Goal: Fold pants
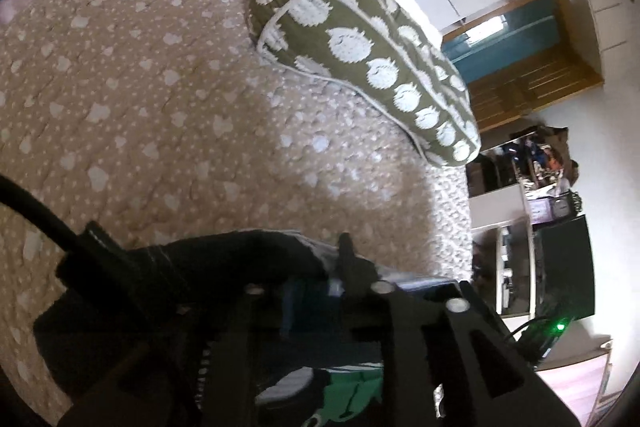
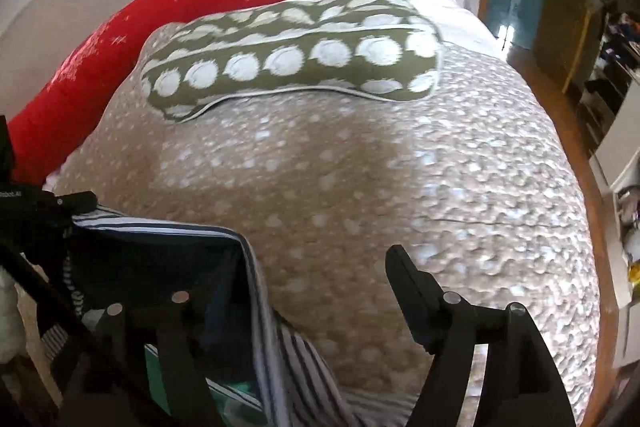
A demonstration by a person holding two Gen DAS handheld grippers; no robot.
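Right wrist view: my right tongs (image 2: 320, 291) stand wide open, gripping nothing, poised over the striped pants (image 2: 280, 343) lying at the near edge of the bed (image 2: 400, 187), ready to take a hem. My left tongs (image 1: 344, 267) seem closed on dark fabric, though shadow keeps me unsure. The olive pillow (image 2: 292, 59) lies well apart.
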